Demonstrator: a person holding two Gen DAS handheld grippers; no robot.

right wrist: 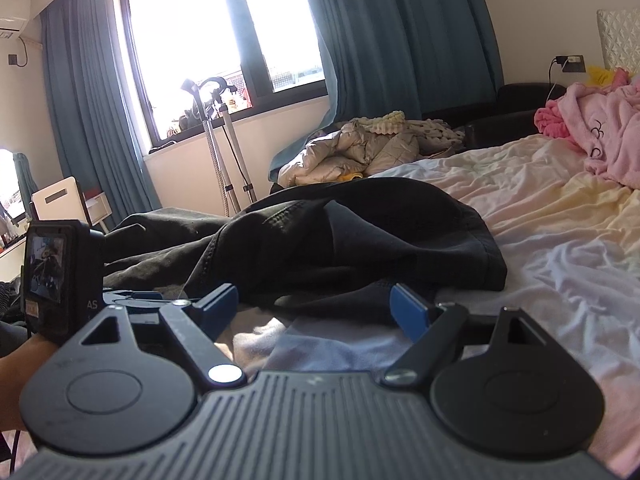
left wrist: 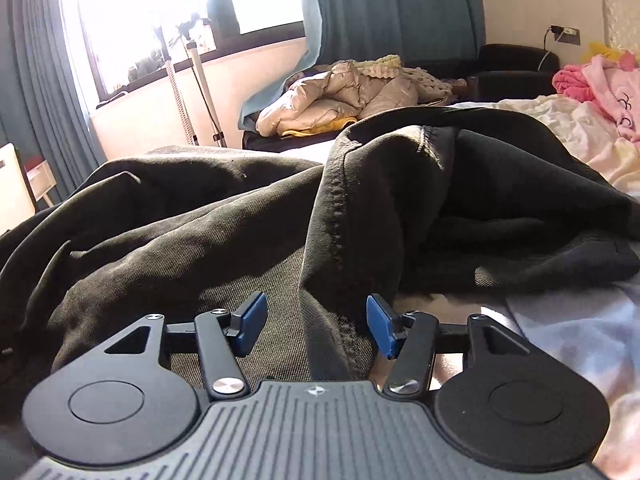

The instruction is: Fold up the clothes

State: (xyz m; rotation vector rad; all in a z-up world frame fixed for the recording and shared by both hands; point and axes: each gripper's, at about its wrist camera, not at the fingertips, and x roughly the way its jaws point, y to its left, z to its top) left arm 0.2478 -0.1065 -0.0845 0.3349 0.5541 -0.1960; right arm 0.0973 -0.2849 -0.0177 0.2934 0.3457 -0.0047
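Observation:
A dark black garment (left wrist: pixel 240 220) lies crumpled on the bed, with a stitched hem fold running down toward me. My left gripper (left wrist: pixel 316 326) is open, its blue pads either side of that hem fold, low over the cloth. In the right wrist view the same garment (right wrist: pixel 360 232) is heaped ahead. My right gripper (right wrist: pixel 316 308) is open and empty, just short of the garment's near edge, over the pale bed sheet (right wrist: pixel 560 240). The left gripper's camera body (right wrist: pixel 60 272) shows at the left of that view.
A beige puffer jacket (left wrist: pixel 340 96) lies beyond the bed's far end. Pink clothes (right wrist: pixel 600 132) are piled at the right on the bed. A stand with poles (right wrist: pixel 220 140) is by the window. A white chair (right wrist: pixel 60 200) stands at the left.

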